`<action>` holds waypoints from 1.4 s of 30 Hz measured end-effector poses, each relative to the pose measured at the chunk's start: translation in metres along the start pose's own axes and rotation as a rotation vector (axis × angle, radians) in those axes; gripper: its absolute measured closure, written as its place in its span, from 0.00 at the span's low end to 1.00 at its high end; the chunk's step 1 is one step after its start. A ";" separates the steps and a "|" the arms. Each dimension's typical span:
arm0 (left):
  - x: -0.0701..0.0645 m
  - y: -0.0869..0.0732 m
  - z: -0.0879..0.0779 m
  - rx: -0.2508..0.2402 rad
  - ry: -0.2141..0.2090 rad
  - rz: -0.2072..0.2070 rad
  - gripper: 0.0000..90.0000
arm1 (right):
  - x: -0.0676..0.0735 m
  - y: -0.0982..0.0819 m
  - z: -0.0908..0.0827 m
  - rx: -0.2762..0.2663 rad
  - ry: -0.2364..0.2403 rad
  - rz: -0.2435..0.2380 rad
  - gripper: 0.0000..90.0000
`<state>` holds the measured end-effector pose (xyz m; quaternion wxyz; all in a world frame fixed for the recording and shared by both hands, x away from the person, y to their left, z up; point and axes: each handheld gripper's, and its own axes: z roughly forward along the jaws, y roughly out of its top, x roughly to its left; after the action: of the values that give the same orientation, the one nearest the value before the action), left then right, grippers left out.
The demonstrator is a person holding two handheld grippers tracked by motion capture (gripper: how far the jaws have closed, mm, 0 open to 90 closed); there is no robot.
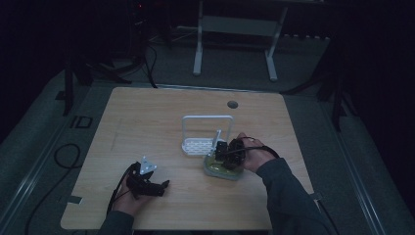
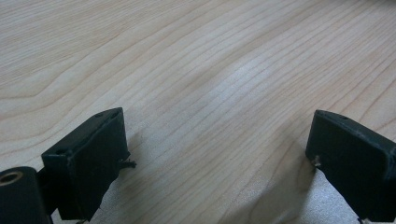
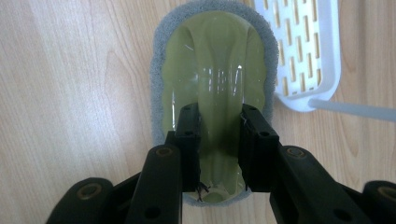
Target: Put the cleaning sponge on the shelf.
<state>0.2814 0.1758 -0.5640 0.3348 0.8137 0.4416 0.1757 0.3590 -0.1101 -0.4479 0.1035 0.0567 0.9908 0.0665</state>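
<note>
Right gripper (image 3: 218, 140) is clamping my green scrubber's (image 3: 212, 60) raised grip; the white rack (image 3: 327, 70) is sitting just beside it. Left gripper (image 2: 217, 154) is resting wide open, holding nothing, near the desk's (image 1: 147, 122) front edge.

On the table (image 1: 147, 117) the rack (image 1: 206, 134) stands near the middle. The scrubber (image 1: 223, 169) lies just before it, a little to the right (its edge is just beside the rack's tray). The right gripper (image 1: 229, 152) is on top of the scrubber. The left gripper (image 1: 155, 188) is well apart, at the front left.
</note>
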 end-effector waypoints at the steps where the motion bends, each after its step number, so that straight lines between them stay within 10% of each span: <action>1: 0.000 0.000 0.000 0.000 0.000 0.000 0.06 | 0.000 0.000 0.000 -0.004 -0.003 -0.003 0.80; 42: 0.000 0.000 0.001 0.001 -0.002 0.003 0.06 | -0.006 0.044 -0.002 -0.014 -0.085 -0.140 0.80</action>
<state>0.2820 0.1754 -0.5641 0.3348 0.8146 0.4401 0.1751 0.3693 -0.0673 -0.4386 0.1503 -0.0106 0.9865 0.0638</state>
